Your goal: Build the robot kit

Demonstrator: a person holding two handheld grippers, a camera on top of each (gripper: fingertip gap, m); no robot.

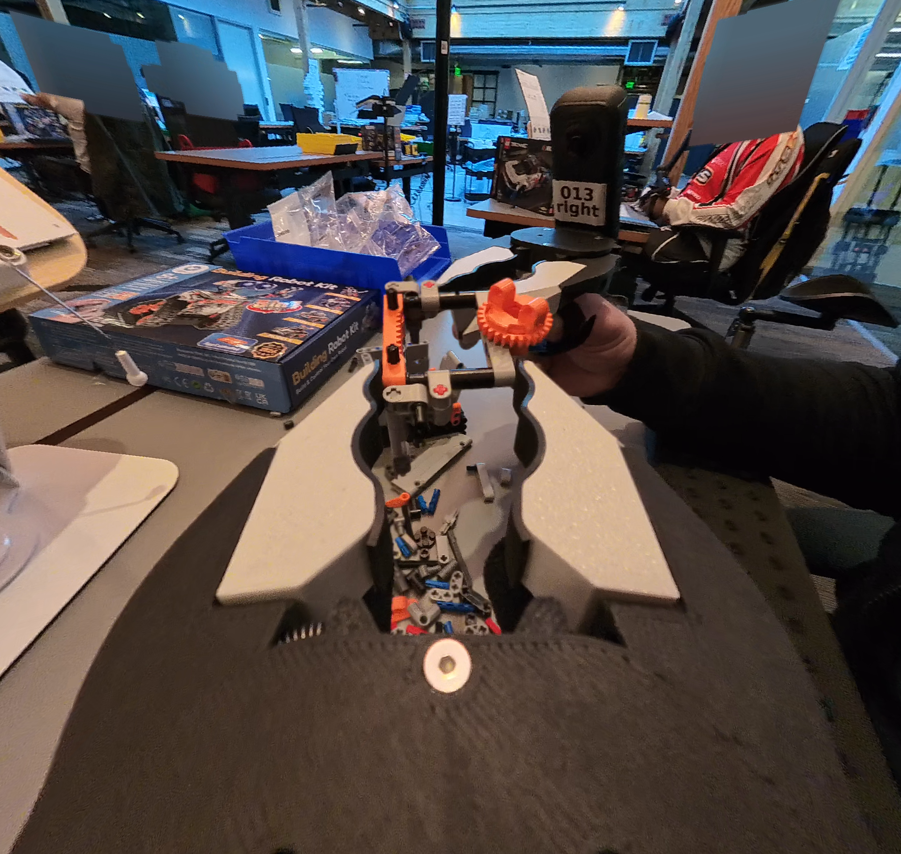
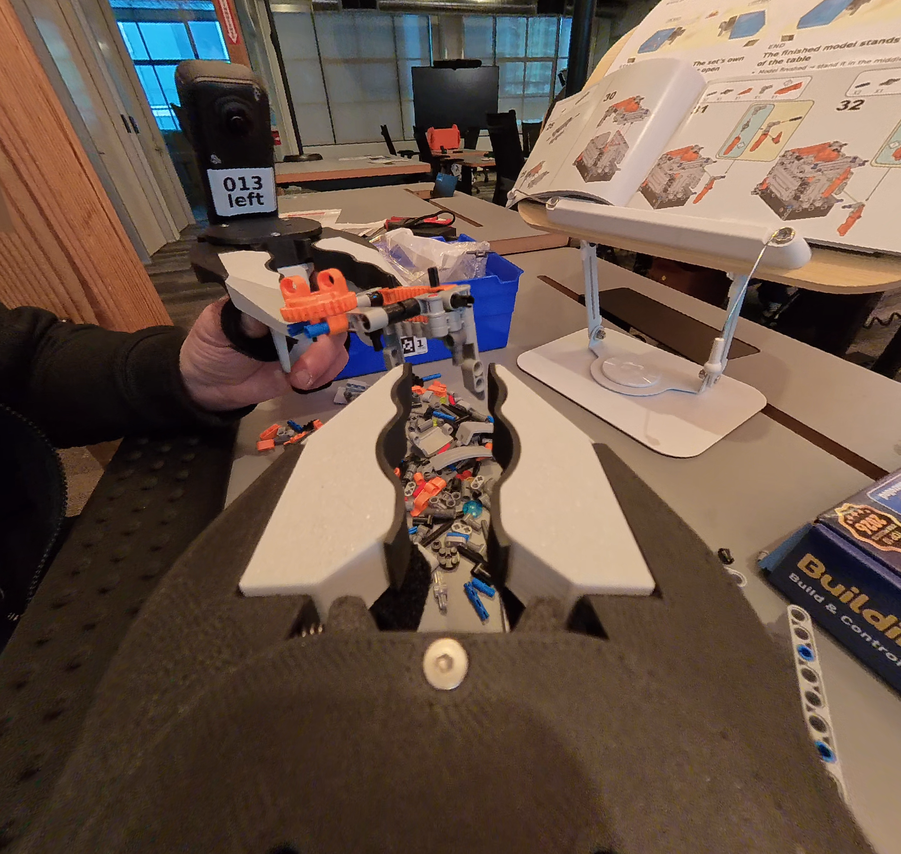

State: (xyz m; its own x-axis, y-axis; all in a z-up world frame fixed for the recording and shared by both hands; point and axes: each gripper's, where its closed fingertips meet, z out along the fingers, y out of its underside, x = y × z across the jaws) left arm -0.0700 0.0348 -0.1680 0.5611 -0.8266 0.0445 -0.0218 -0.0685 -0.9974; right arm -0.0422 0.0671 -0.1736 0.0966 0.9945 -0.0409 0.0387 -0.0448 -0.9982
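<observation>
Fingers of the left gripper (image 1: 446, 377) close on the sides of a half-built grey-and-orange model (image 1: 441, 389), held above the bench (image 2: 560, 265). The right gripper (image 2: 448, 372) has its fingers spread; the model lies crosswise just beyond their tips, over loose parts (image 2: 448, 489), its orange gear (image 1: 512, 316) at the far end.

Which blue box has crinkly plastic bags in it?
The open blue plastic bin at the back, stuffed with clear bags. The flat blue kit box in front of it is shut.
</observation>
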